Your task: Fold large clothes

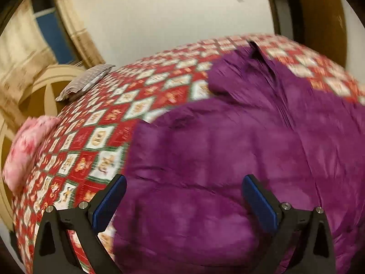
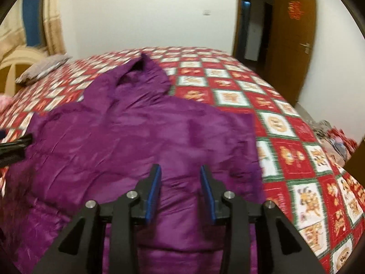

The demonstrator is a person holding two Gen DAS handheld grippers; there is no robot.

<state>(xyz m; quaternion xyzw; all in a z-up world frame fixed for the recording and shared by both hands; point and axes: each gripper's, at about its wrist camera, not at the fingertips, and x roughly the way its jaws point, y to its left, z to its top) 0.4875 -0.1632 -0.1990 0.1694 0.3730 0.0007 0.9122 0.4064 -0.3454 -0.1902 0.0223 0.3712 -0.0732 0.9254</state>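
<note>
A large purple hooded jacket lies spread flat on the bed, its hood pointing toward the far wall. My left gripper hovers over the jacket's left part, near its edge, open wide with only cloth showing below the blue pads. My right gripper hangs over the jacket's near right part, open by a narrower gap, and nothing is pinched between its pads. In the right wrist view, the left gripper's black frame shows at the left edge, over the jacket's left sleeve area.
The bed's red, white and green checked quilt surrounds the jacket. A grey pillow and a pink bundle lie at the headboard side. A brown door stands open far right, with a pile of things on the floor.
</note>
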